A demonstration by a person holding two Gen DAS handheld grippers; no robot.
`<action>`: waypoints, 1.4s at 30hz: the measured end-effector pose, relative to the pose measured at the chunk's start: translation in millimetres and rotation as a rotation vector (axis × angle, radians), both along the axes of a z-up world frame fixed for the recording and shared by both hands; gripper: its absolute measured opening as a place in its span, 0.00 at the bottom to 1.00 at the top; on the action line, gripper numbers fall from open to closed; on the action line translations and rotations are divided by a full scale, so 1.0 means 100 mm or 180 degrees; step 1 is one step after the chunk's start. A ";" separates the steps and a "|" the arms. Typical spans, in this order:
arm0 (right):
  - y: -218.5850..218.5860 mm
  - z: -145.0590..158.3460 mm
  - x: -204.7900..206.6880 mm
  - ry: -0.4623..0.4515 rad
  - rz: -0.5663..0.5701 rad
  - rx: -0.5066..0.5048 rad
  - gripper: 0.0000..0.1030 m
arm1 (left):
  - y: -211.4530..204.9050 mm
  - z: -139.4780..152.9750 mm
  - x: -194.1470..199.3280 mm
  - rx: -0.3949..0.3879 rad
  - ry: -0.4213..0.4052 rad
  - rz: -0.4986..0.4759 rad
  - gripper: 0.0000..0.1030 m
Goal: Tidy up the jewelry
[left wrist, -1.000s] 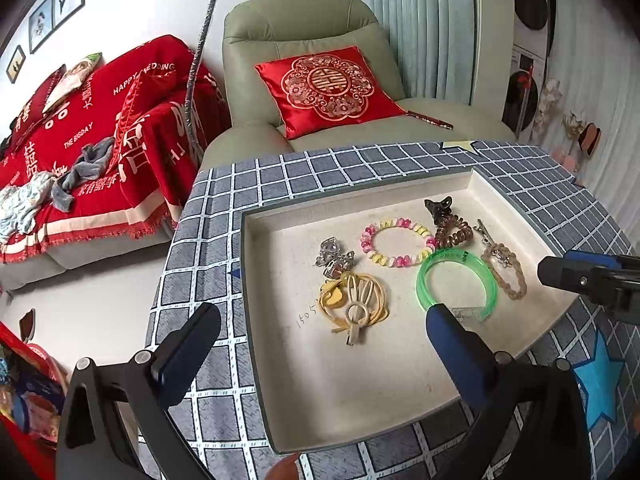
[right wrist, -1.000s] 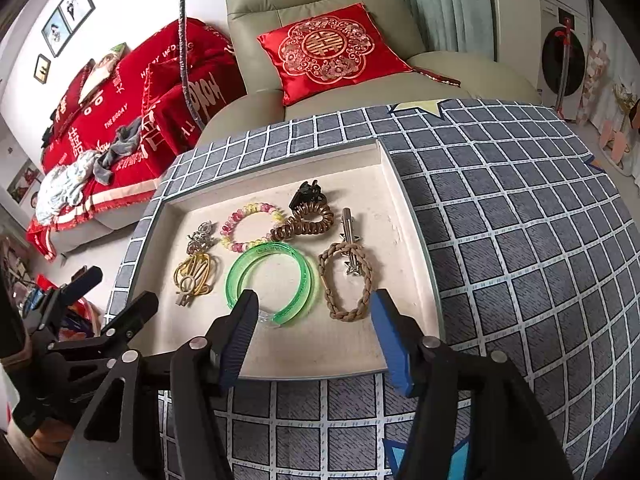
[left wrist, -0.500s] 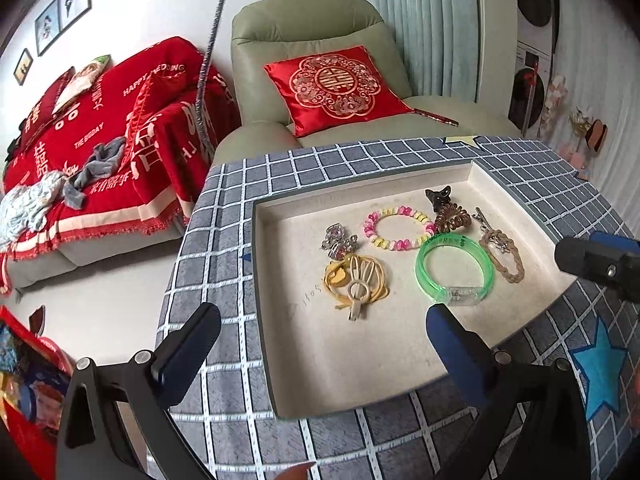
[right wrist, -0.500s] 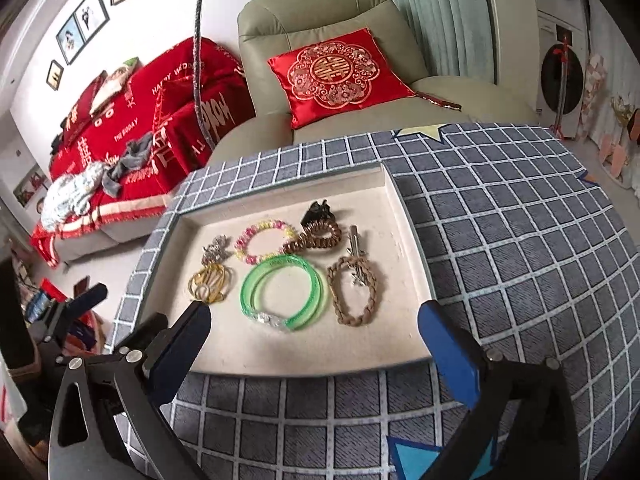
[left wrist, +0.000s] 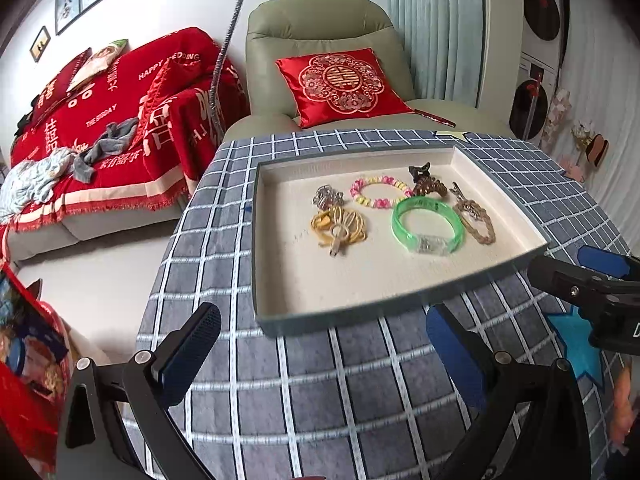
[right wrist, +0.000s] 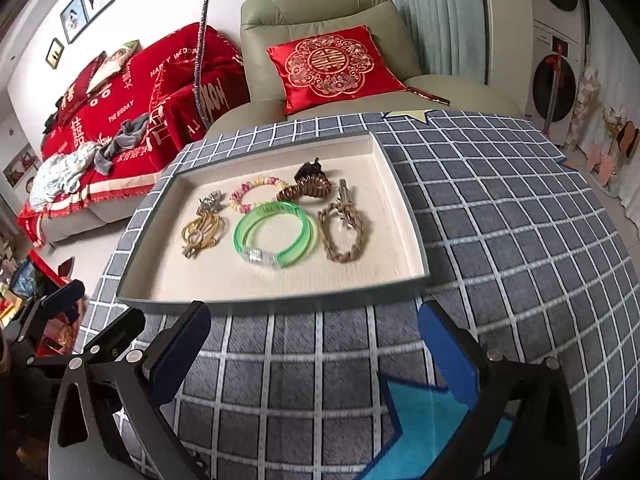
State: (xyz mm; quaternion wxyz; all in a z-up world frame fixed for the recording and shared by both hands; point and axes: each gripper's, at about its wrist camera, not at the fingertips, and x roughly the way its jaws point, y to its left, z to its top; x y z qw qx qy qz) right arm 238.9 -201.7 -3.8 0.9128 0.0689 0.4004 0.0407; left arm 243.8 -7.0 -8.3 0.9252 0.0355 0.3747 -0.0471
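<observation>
- Counter [right wrist: 500, 216], grey checked cloth, is carrying everything; tray [right wrist: 404, 200] is sitting on its far-left part, well apart from the right edge.
- Tray is shallow and beige inside; all jewelry is lying in its far half, with the near half showing only bare lining.
- Right gripper [right wrist: 312, 344] is hovering over the counter's near edge, just short of the tray's near rim, jaws having just spread fully wide, nothing between them.
- Left gripper [left wrist: 320, 348] is hanging over the counter's near-left part, jaws also spread wide, gripping nothing.
- Green bangle [right wrist: 276, 232] is lying mid-tray, the biggest piece.
- Brown braided bracelet [right wrist: 342, 232] is lying just beside the bangle, toward the tray's right wall, a metal clip [right wrist: 345, 196] resting on its far end.
- Gold hair tie [right wrist: 202, 230] is lying left of the bangle.
- Pink-yellow bead bracelet [right wrist: 258, 192] is sitting behind the bangle; brown coil hair tie [right wrist: 310, 190] is touching its right side, a dark claw clip [right wrist: 310, 168] on top of it.
- Silver charm [right wrist: 210, 202] is sitting behind the gold tie.
</observation>
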 end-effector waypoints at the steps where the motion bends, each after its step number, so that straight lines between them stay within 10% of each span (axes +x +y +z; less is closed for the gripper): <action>1: 0.00 0.00 -0.03 -0.0005 -0.0008 -0.0010 1.00 | 0.01 -0.01 -0.02 -0.0002 -0.0001 0.0012 1.00; 42: 0.08 0.16 -0.43 -0.0296 0.0025 -0.0266 1.00 | 0.09 0.09 -0.45 -0.0113 -0.0128 0.0310 1.00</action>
